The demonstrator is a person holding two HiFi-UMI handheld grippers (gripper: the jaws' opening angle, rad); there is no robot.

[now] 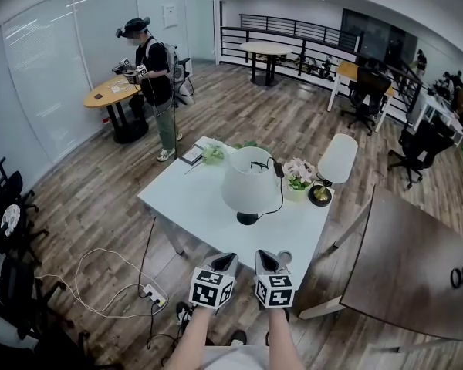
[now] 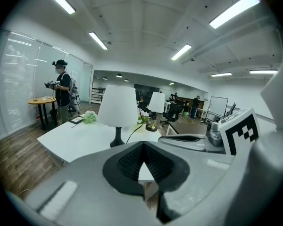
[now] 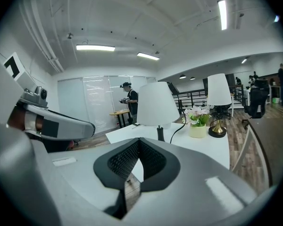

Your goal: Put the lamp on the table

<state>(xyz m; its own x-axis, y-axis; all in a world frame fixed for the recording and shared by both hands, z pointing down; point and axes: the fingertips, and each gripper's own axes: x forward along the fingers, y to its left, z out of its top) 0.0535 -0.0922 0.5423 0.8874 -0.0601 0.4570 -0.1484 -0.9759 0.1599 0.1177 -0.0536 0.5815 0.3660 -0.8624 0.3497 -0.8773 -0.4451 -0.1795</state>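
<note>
White shade on a thin black stem with a small round black foot: that is the lamp (image 1: 249, 183). It stands upright near the middle of the head view, on the white table (image 1: 187, 206). So we think the job looks done already, or has not begun.

We think the lamp is light. The shade is big and thin, and we cannot tell from here if it is cloth or plastic. Either way a hard pinch could dent it, so we would not grab it there. The stem just under the shade is stiff and narrow, so it is the best spot for the jaws. The other gripper could steady the foot, since the tall lamp may tip.

A black cord (image 1: 281, 195) hangs down the right side of the lamp and curls back to the foot. It could snag or tug if we lift.

Just right of the lamp are a pot of flowers (image 1: 298, 177) and a second lamp (image 1: 337, 160) with a gold foot.

At the bottom of the head view, the left gripper (image 1: 225, 262) and the right gripper (image 1: 274, 260) hang side by side off the near table edge, well apart from the lamp. Both have their jaws pressed together with nothing between them.
</note>
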